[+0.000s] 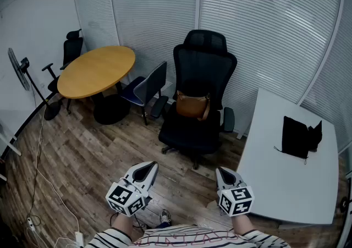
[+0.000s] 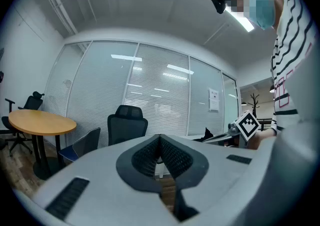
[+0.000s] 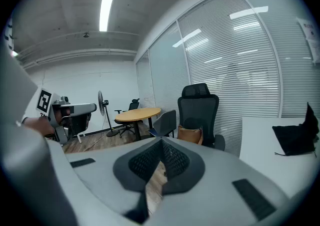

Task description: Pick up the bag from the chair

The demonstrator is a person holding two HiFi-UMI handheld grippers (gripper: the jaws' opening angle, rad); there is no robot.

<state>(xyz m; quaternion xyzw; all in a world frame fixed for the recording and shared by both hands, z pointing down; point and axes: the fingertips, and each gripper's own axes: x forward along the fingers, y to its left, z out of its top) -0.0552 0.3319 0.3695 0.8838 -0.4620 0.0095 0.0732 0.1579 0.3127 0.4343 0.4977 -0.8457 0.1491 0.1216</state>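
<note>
Centrally in the head view, the brown bag [image 1: 192, 105] stands on the seat of the black office chair [image 1: 202, 71], with its back against the backrest. Its long axis runs left to right across the seat, parallel to the backrest, and its top edge points up. The left gripper [image 1: 147, 169] and right gripper [image 1: 223, 172] are held low in the foreground, well apart from the chair, both pointing toward it. A round wooden table [image 1: 96, 70] and a blue chair [image 1: 144, 88] stand to the left of the office chair. A white surface [image 1: 286, 181] on the right carries a black item [image 1: 298, 136].

Left gripper view: the fingers [image 2: 145, 160] are closed together with nothing between them. The office chair's backrest shows above the gripper body, which hides the seat. The round table is at the left, and the right gripper's marker cube [image 2: 247, 125] is at the right.

Right gripper view: the fingers [image 3: 145, 162] are pressed together and empty. Beyond them the bag rests on the chair seat, upright, with its broad face toward the camera and its long axis horizontal. The black item lies on the white surface at the right. The left gripper appears at the left edge.
</note>
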